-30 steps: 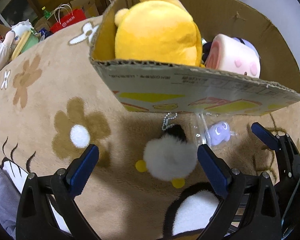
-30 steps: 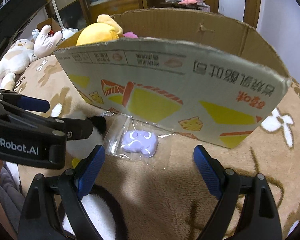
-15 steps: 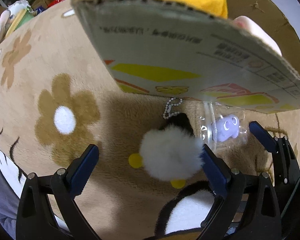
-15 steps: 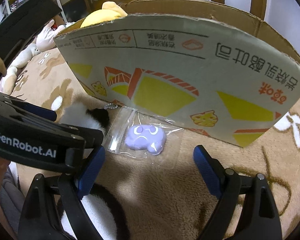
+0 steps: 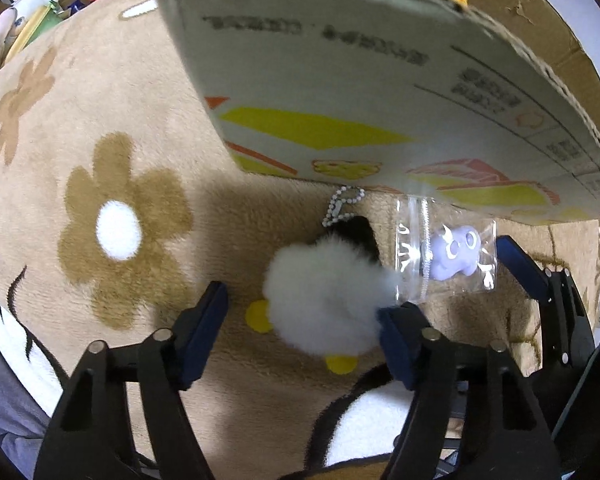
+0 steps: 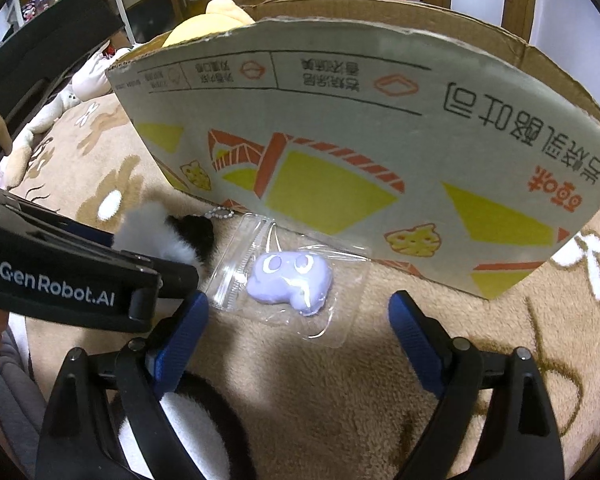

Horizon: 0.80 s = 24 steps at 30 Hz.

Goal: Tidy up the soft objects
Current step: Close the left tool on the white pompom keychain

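Note:
A white fluffy ball toy (image 5: 324,296) with a black tuft, yellow feet and a bead chain lies on the brown flower blanket (image 5: 120,216). My left gripper (image 5: 300,320) points down over it with its jaws closing. Its right pad (image 5: 396,332) touches the fur and the left pad stands clear. Beside it lies a small purple soft toy (image 6: 288,280) in a clear zip bag. My right gripper (image 6: 298,320) hovers just before the bag, jaws opening, nothing gripped. A printed cardboard box (image 6: 340,140) stands right behind both toys, holding a yellow plush (image 6: 204,20).
The box's near flap (image 5: 380,80) leans out over the toys. More plush toys (image 6: 84,80) lie at the blanket's far left. A black-and-white fuzzy patch (image 5: 364,420) sits under the grippers. A person's grey clothing (image 5: 4,420) shows at lower left.
My left gripper sank toward the fluffy ball and its jaws narrowed until the right pad met the fur. The right gripper's jaws widened a little.

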Available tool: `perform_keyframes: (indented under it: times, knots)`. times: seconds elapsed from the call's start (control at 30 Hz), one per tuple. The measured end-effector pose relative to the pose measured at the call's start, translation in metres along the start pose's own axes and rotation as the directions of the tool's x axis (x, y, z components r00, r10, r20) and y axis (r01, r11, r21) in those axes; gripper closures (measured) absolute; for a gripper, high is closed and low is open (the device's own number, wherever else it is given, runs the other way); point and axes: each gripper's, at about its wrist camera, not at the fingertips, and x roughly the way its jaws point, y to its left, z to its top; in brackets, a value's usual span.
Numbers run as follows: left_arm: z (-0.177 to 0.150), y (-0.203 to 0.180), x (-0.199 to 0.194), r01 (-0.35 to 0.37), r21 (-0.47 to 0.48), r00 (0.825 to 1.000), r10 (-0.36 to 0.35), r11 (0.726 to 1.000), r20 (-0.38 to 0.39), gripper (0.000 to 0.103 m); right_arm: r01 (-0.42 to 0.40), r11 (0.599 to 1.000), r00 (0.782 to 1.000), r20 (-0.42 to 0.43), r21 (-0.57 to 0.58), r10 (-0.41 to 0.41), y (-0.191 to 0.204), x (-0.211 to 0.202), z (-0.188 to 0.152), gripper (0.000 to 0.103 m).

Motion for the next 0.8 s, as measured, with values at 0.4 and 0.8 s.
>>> perform_keyframes:
  times: [0.4, 0.8]
  knots:
    - [0.003, 0.010, -0.001, 0.011, -0.027, 1.000, -0.010, 1.000, 0.010, 0.071, 0.037, 0.999, 0.999, 0.015, -0.024, -0.037, 0.007, 0.006, 0.000, 0.002]
    - [0.006, 0.037, 0.002, 0.021, -0.064, 1.000, -0.020, 0.998, 0.014, 0.081, 0.002, 0.998, 1.000, 0.025, 0.063, -0.003, -0.007, 0.001, 0.001, 0.001]
